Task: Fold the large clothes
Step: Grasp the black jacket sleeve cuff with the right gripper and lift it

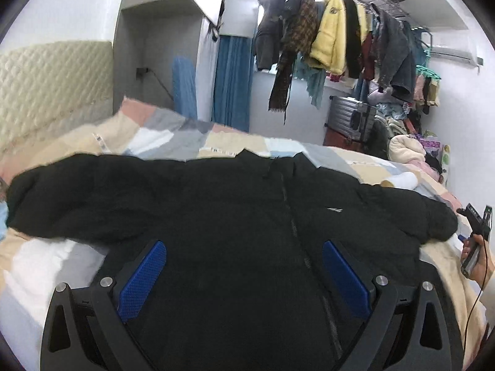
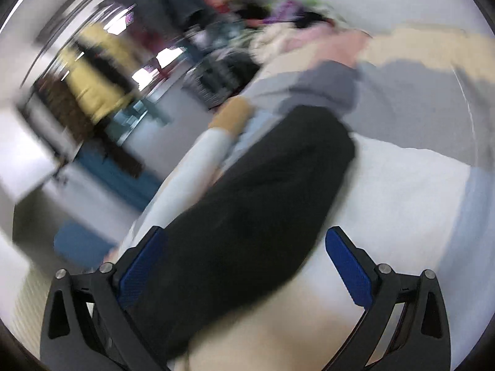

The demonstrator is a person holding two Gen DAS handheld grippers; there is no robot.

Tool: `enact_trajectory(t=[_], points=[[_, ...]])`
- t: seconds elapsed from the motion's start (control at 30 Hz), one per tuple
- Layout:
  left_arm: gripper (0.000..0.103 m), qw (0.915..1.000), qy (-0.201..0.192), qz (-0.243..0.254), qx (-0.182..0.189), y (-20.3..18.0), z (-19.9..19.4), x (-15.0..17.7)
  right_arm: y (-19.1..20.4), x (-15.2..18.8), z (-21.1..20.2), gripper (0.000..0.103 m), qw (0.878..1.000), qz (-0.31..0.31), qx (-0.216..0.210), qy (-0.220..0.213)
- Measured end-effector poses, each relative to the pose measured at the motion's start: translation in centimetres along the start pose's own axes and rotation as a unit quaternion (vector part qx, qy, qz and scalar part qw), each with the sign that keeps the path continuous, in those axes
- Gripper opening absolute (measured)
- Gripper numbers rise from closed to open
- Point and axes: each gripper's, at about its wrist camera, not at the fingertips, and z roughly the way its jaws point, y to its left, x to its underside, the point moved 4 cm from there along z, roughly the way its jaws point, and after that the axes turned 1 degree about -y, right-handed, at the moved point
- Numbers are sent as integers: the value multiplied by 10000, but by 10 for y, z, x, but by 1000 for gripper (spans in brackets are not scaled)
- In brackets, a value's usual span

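A large black zip-up jacket (image 1: 235,216) lies spread flat on the bed, front up, sleeves stretched out left and right. My left gripper (image 1: 244,244) is open, hovering over the jacket's lower front with the zipper (image 1: 294,225) between its blue pads. My right gripper (image 2: 244,238) is open above the end of the jacket's right sleeve (image 2: 256,198); this view is motion-blurred. The right gripper also shows at the far right of the left wrist view (image 1: 478,219), held in a hand beside the sleeve's cuff.
The jacket rests on a patchwork quilt (image 1: 161,136) in pink, grey, cream and white. A padded headboard (image 1: 46,83) is at left. A rack of hanging clothes (image 1: 337,37), a suitcase (image 1: 349,117) and piled laundry (image 1: 408,151) stand beyond the bed.
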Motion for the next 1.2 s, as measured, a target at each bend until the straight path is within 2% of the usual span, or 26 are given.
enact_trajectory(t=[0.13, 0.23, 0.27, 0.3, 0.37, 0.43, 0.53, 0.63, 0.8, 1.0, 1.2], points=[[102, 9998, 164, 79, -62, 6, 30, 12, -34, -20, 40, 95, 9990, 157, 409, -42], [102, 9977, 661, -132, -69, 8, 56, 25, -38, -28, 53, 85, 9990, 204, 365, -123], [102, 9967, 793, -168, 84, 4, 62, 29, -35, -29, 56, 70, 9993, 103, 318, -137], [102, 9966, 787, -112, 198, 0, 68, 32, -28, -30, 60, 64, 9990, -116, 406, -137], [102, 9972, 705, 125, 192, -7, 73, 31, -20, -32, 64, 31, 9975, -334, 588, -196], [102, 9987, 377, 287, 187, -9, 69, 24, -14, -36, 57, 20, 9962, -300, 757, -313], [102, 9991, 228, 349, -82, -3, 57, 16, -2, -41, 47, 9, 9936, -403, 948, -473], [102, 9992, 360, 154, 11, 4, 45, 17, 9, -49, 24, 7, 9916, -399, 990, -728], [102, 9971, 751, 85, -33, 14, 10, 26, 25, -60, -18, 6, 9895, -507, 951, -959], [102, 9985, 525, -119, 47, 30, -48, 15, 66, -79, -80, 6, 9868, -812, 908, -1070], [102, 9990, 436, -36, -13, 33, -75, 18, 133, -91, -131, 6, 9841, -1146, 635, -1196]])
